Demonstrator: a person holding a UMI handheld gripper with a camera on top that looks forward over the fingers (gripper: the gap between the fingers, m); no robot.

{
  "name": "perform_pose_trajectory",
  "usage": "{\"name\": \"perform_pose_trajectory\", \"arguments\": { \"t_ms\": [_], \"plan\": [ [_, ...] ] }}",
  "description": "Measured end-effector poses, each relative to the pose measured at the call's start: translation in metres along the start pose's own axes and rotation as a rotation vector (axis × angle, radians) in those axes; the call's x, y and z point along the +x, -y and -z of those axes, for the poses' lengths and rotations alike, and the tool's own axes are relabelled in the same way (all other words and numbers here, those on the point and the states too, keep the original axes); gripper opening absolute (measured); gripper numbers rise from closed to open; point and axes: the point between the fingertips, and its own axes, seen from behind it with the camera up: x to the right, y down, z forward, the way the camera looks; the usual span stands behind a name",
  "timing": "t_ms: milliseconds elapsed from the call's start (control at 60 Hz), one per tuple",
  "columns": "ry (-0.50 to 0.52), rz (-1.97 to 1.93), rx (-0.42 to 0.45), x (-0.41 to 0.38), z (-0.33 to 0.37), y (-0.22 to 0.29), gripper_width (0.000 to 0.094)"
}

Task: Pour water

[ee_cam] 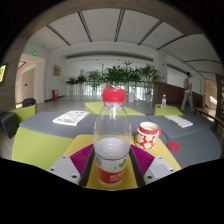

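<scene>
A clear plastic bottle (112, 140) with a red cap and a white-and-red label stands upright between my fingers. My gripper (112, 165) is shut on it: the pink pads (83, 158) press against its lower body on both sides. The bottle's base is hidden. A red-and-white patterned mug (148, 133) stands on the grey and yellow table (40, 145), just right of the bottle and a little beyond the right finger.
A small red disc (174, 146) lies right of the mug. Papers (70, 118) lie at the far left and far right (179, 121). A small bottle (164, 101) stands farther back. Dark chairs (10, 122) are at left. Potted plants (115, 75) and a person (187, 92) are beyond.
</scene>
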Motion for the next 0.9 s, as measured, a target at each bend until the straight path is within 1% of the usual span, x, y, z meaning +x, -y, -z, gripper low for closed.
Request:
{"name": "perform_pose_trajectory", "arguments": {
  "t_ms": [17, 67, 100, 133, 150, 167, 183, 217, 233, 250, 283, 300, 383, 433, 600, 667, 733, 800, 867, 900],
  "plan": [
    [0.005, -0.003, 0.0, -0.001, -0.002, -0.001, 0.0672],
    [0.014, -0.004, 0.009, -0.004, -0.004, -0.002, 0.0531],
    [0.017, -0.008, 0.023, -0.004, -0.005, 0.0, 0.0528],
    [0.019, -0.012, 0.03, -0.004, -0.005, 0.002, 0.0493],
    [0.02, -0.012, 0.032, -0.004, -0.007, 0.002, 0.0491],
    [0.022, -0.01, 0.039, -0.002, -0.008, 0.002, 0.046],
    [0.023, -0.009, 0.044, -0.002, -0.008, 0.002, 0.0457],
    [0.026, -0.008, 0.053, -0.003, -0.007, 0.004, 0.04],
    [0.029, -0.006, 0.057, -0.003, -0.007, 0.005, 0.0414],
    [0.034, -0.002, 0.06, -0.004, -0.006, 0.005, 0.0364],
    [0.041, 0.004, 0.066, -0.007, -0.006, 0.009, 0.0367],
    [0.046, 0.007, 0.07, -0.007, -0.005, 0.01, 0.0327],
    [0.076, 0.008, 0.092, -0.015, -0.002, 0.023, 0.0322],
    [0.111, -0.019, 0.121, -0.024, 0.005, 0.041, 0.0326],
    [0.293, -0.276, 0.238, -0.051, 0.013, 0.135, 0.0323],
    [0.397, -0.461, 0.267, -0.047, 0.009, 0.173, 0.0325],
    [0.511, -0.682, 0.275, -0.044, 0.006, 0.21, 0.0324],
    [0.638, -0.925, 0.272, -0.039, -0.001, 0.234, 0.0323],
    [0.753, -1.197, 0.256, -0.031, -0.01, 0.254, 0.0322],
    [0.801, -1.328, 0.248, -0.025, -0.014, 0.255, 0.0322]
  ]
}}
